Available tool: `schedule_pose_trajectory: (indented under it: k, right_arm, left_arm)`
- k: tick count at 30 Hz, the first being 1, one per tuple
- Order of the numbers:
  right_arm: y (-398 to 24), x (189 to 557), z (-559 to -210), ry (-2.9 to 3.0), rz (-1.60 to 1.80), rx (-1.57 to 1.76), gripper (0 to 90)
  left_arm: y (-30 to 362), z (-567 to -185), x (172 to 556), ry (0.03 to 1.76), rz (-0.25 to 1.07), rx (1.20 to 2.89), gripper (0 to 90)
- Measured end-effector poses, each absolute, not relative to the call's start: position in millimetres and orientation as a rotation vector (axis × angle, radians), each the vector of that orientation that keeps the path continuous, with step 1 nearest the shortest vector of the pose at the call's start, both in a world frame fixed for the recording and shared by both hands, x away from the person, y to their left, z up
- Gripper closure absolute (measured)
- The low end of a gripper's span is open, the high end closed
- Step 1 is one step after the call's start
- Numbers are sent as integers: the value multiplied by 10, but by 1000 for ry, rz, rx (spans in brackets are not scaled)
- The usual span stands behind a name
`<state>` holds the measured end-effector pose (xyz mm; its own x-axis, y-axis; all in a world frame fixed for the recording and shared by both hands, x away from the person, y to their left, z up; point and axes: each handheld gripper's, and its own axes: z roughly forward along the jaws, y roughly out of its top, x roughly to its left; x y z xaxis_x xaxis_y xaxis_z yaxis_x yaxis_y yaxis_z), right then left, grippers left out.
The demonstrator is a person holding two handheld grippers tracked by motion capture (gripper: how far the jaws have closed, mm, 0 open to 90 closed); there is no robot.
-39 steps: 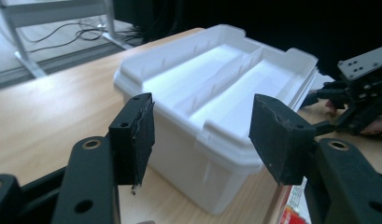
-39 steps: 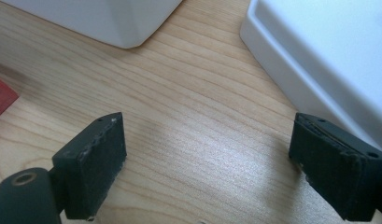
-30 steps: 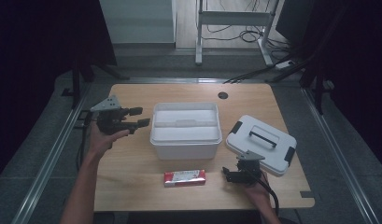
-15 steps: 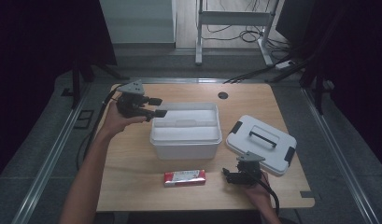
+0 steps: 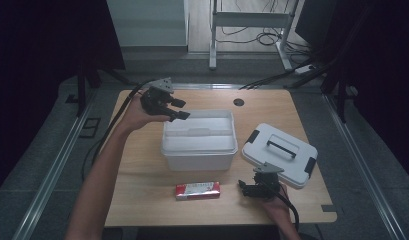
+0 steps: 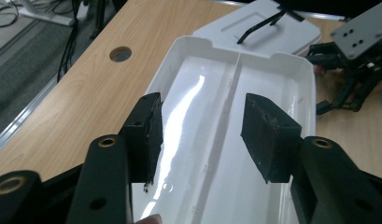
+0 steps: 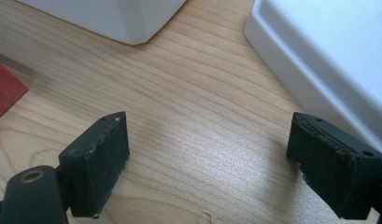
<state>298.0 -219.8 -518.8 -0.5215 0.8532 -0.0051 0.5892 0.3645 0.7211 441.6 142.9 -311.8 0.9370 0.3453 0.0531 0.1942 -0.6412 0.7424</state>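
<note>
High view: left gripper (image 5: 178, 109) hovers over box (image 5: 199, 150) far-left corner, jaws apart and just been closing, nothing between them. Box empty, lid (image 5: 279, 154) off beside it. Red pack (image 5: 197, 190) not yet loaded. Right gripper (image 5: 246, 189) released, resting near lid.

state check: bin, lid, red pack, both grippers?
white storage bin: open, upright, nothing inside
lid: off the bin, handle up, flat on the table right of it
red pack: lying flat in front of the bin
left gripper: jaws just closing, nothing between them, over the bin's rim
right gripper: open, holding nothing
</note>
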Motion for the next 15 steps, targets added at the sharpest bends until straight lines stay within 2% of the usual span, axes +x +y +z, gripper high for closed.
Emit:
schedule_pose_trajectory:
  k: [15]
  right_arm:
    - [-2199,2980,-5188,2253,955,1260,126]
  left_arm:
    - [1107,-3181,4530,288,174,2411,543]
